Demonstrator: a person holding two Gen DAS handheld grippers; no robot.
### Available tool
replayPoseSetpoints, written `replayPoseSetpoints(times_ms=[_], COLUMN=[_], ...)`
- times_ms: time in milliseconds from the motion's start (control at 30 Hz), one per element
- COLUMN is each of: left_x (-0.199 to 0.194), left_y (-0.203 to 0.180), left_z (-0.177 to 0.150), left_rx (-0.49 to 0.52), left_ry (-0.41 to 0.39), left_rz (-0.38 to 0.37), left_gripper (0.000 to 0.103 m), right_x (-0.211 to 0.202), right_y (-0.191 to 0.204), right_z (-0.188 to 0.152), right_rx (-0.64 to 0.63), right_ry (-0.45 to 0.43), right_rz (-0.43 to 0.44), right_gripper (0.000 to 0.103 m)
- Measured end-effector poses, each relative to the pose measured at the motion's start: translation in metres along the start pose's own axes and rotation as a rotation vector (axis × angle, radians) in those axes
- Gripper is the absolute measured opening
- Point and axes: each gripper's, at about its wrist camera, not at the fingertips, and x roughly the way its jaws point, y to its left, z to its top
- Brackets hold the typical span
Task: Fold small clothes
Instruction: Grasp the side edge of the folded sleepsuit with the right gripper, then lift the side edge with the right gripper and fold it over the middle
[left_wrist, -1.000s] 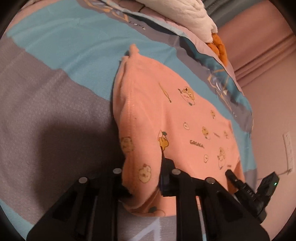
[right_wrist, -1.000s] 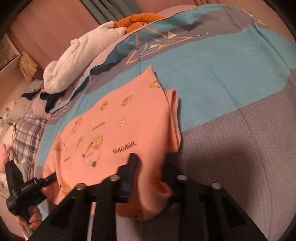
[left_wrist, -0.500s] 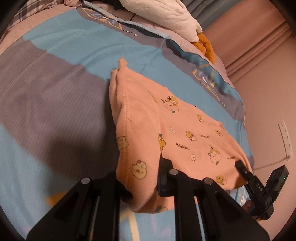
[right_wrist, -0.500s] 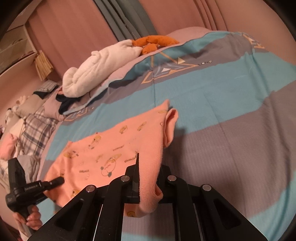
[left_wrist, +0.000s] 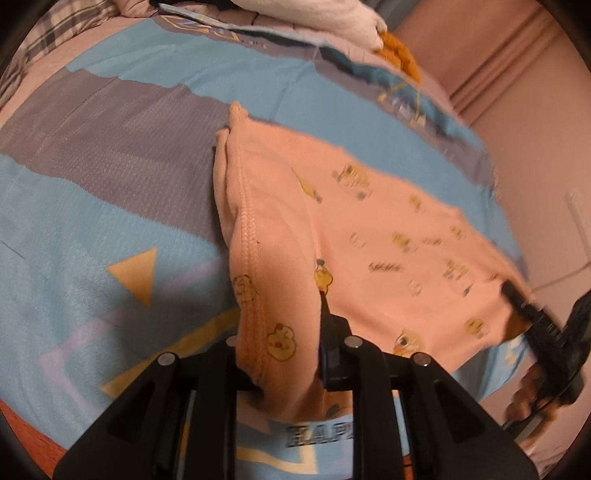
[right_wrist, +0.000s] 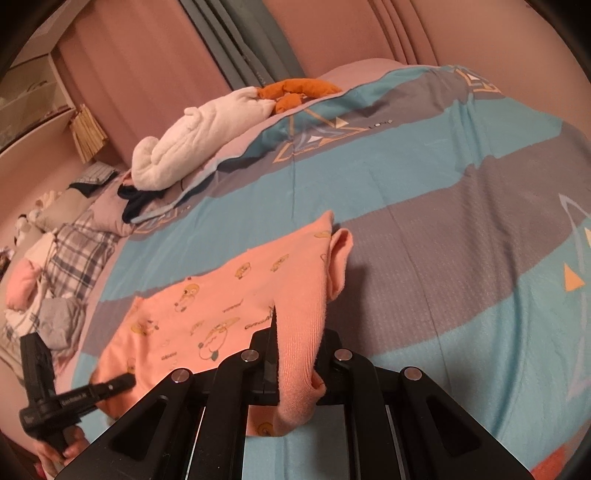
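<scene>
Open bed to the right
Bed (right_wrist: 461, 229) lies bare at 1–3 o'clock; white towel (right_wrist: 192, 147) and clothes pile (right_wrist: 66, 266) crowd 10–11.

A bed (right_wrist: 424, 192) in blue and grey striped bedding fills the dim, warm-lit room, with pink curtains (right_wrist: 147, 62) and a grey drape (right_wrist: 243, 40) behind its far side.

Hidden, cropped and blurred parts

In the left wrist view, smeared beyond reading: prints on the orange garment (left_wrist: 369, 236) at centre right, likewise the other gripper (left_wrist: 543, 332) at lower right; lettering on the bedcover (left_wrist: 92, 229) at bottom centre cut short behind the gripper frame; garment hem tucked out of sight there.
</scene>
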Motion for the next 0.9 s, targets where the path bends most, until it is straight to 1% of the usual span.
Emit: replayPoseSetpoints(times_ms=[33, 167, 267, 333, 400, 500, 567, 700, 900], left_x=[0.001, -0.004, -0.01, -0.015, -0.025, -0.04, -0.044, -0.052, -0.063], left_y=[0.0, 0.008, 0.013, 0.016, 0.019, 0.026, 0.035, 0.053, 0.067], left_z=[0.001, 0.003, 0.005, 0.005, 0.005, 0.007, 0.009, 0.009, 0.009], left_rx=[0.006, -0.009, -0.014, -0.014, -0.013, 0.0, -0.02, -0.063, -0.102], left_ry=[0.001, -0.005, -0.004, -0.005, -0.038, -0.1, -0.114, -0.134, -0.156], left_rz=[0.006, -0.013, -0.012, -0.01, 0.019, 0.058, 0.078, 0.084, 0.103], left_gripper=[0.023, 0.027, 0.031, 0.032, 0.035, 0.037, 0.037, 0.037, 0.037], right_x=[0.003, 0.008, 0.005, 0.002, 0.0, 0.001, 0.001, 0.005, 0.018], right_y=[0.001, 0.004, 0.009, 0.018, 0.029, 0.05, 0.068, 0.108, 0.164], right_z=[0.0, 0.001, 0.005, 0.009, 0.015, 0.024, 0.028, 0.03, 0.015], right_rx=[-0.012, -0.028, -0.041, -0.071, -0.1, -0.149, -0.197, -0.296, -0.427], right_ry=[0.007, 0.011, -0.005, -0.023, -0.044, -0.062, -0.076, -0.083, -0.046], right_rz=[-0.007, -0.036, -0.039, -0.032, -0.026, 0.002, 0.022, 0.086, 0.189], right_gripper=[0.011, 0.011, 0.011, 0.011, 0.011, 0.011, 0.011, 0.011, 0.011])
